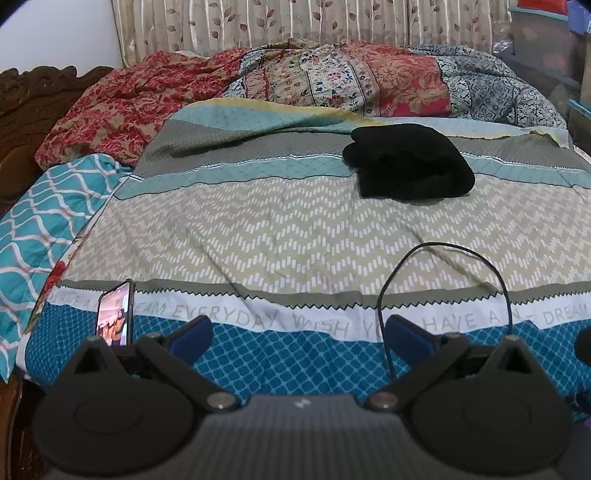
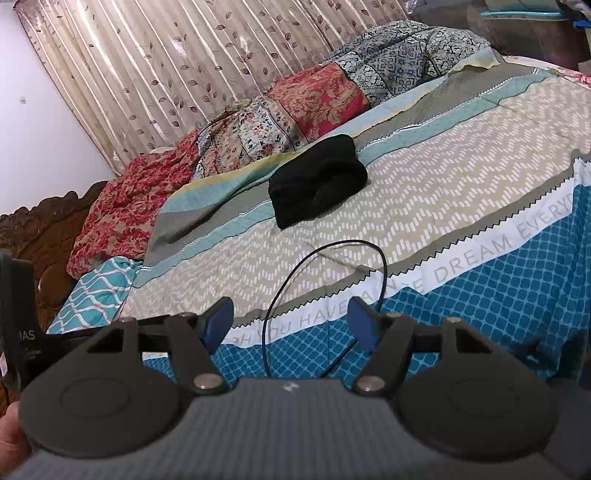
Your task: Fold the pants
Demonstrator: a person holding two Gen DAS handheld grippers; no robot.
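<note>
While both my left claw and right claw hang wide apart and empty, the black pants lie far ahead, a bit right, closer to my right one.

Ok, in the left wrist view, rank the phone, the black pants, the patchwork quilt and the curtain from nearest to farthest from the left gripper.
1. Phone: propped just beside the left gripper, at its left.
2. Black pants: folded mid-bed, right of centre.
3. Patchwork quilt: bunched along the bed's far edge.
4. Curtain: behind the bed.
</note>
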